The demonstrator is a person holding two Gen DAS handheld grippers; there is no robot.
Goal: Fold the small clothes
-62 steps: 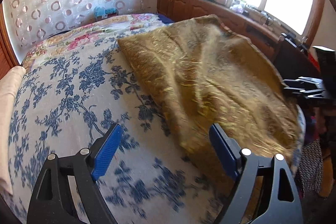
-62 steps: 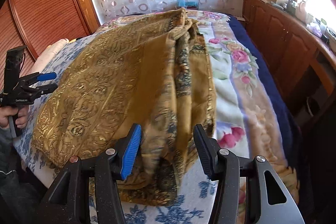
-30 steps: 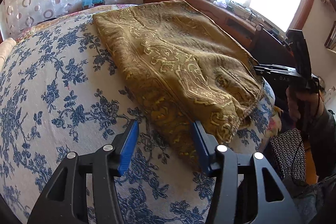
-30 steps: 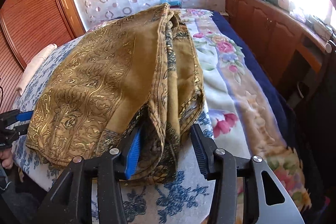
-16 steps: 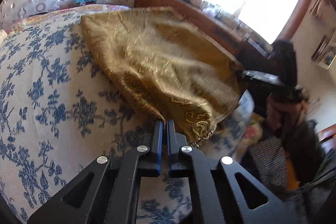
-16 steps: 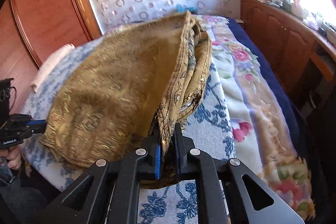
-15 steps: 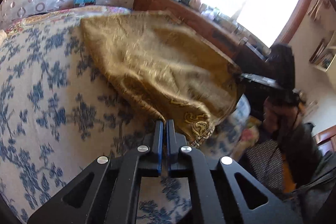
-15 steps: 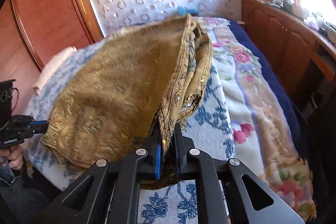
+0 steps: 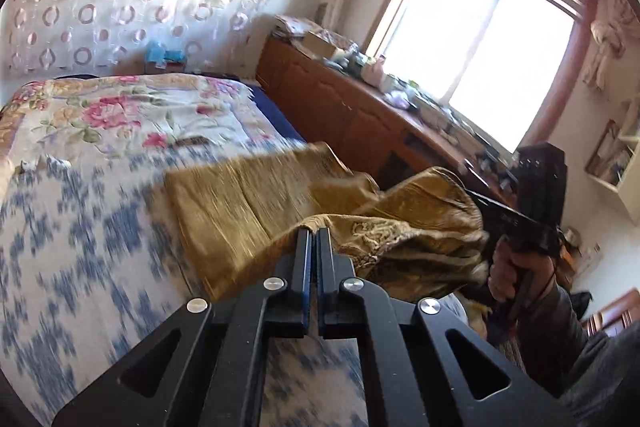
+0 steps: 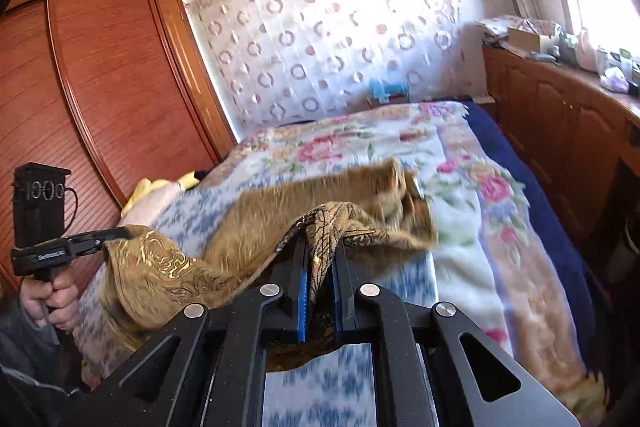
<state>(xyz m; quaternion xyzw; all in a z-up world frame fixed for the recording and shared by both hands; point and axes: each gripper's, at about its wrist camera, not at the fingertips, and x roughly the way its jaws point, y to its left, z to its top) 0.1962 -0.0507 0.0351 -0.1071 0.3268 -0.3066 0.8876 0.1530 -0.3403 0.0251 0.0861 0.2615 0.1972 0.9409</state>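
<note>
A gold patterned cloth (image 9: 248, 203) lies on the bed, its near edge lifted off the cover. My left gripper (image 9: 313, 231) is shut on one near corner of the gold cloth. My right gripper (image 10: 320, 247) is shut on the other near corner, where several layers of gold cloth (image 10: 328, 223) are bunched between the blue pads. In the left wrist view the right gripper (image 9: 480, 205) and the hand holding it appear at the right, with cloth draped from it. In the right wrist view the left gripper (image 10: 120, 233) shows at the left, also gripping cloth. The far part of the cloth rests on the bed.
The bed has a blue floral cover (image 9: 60, 247) and a pink flowered blanket (image 10: 460, 187). A wooden cabinet (image 9: 340, 107) with clutter runs under the window at the right. A wooden wardrobe (image 10: 100, 87) stands left of the bed. A pale pillow (image 10: 156, 197) lies near it.
Both grippers closed on the cloth's near corners, then rose and lifted that edge off the bed. The cloth now sags between them and covers less of the bed.
</note>
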